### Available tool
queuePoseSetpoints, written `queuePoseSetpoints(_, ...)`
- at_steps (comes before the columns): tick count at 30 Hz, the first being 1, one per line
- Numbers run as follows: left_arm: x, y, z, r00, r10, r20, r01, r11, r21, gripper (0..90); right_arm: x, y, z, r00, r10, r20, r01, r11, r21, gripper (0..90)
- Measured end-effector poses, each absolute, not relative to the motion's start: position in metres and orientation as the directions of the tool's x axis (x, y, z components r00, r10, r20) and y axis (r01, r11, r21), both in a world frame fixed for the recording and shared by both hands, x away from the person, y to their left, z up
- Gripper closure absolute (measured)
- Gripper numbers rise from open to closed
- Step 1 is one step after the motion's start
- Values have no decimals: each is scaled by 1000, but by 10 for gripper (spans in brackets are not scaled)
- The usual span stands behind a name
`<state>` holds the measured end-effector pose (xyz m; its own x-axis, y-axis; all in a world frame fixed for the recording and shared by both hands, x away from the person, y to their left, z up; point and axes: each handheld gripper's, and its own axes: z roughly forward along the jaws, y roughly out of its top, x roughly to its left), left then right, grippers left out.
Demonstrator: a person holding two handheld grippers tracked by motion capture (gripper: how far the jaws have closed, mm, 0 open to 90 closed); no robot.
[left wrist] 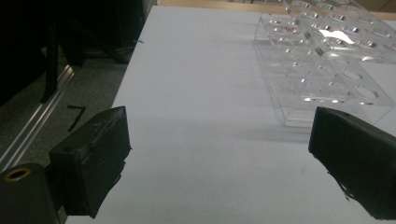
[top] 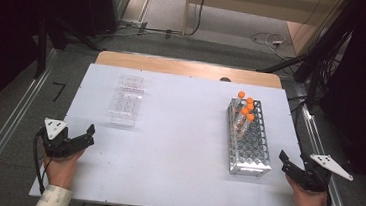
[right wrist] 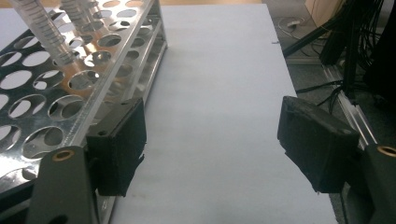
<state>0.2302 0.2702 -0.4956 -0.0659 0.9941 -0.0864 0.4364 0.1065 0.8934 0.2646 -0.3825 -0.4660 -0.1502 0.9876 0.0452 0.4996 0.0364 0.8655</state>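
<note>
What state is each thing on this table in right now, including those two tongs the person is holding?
Left tongs: open, nothing between them, hovering near the table's left edge.
Right tongs: open, empty, beside the metal rack's near end.
Metal rack: upright on the table, mostly empty holes.
Orange-capped tubes: standing in the metal rack's far end, caps on.
Clear plastic rack: on the table, no tubes seen in it.

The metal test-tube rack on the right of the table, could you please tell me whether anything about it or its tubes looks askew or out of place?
Only slightly: in the perforated metal test-tube rack, the orange-capped clear tubes are bunched at the far end and lean at a tilt rather than standing upright. Nothing looks spilled or damaged. The clear plastic rack on the left stands empty.
</note>
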Motion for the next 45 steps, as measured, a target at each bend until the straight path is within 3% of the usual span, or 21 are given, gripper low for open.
queuePoseSetpoints(21, 231, 263, -495, -46, 994, -94, 450, 105, 887, 55, 274, -359, -447, -223, 973, 55, 473, 58, 879, 205)
queuePoseSetpoints(37, 232, 262, -496, -46, 995, -92, 456, 103, 884, 55, 300, -314, -432, -332, 943, 20, 475, 148, 867, 228)
queuePoseSetpoints(45, 232, 262, -496, -44, 995, -91, 455, 101, 885, 55, 317, -293, -429, -360, 933, -9, 464, 188, 865, 287)
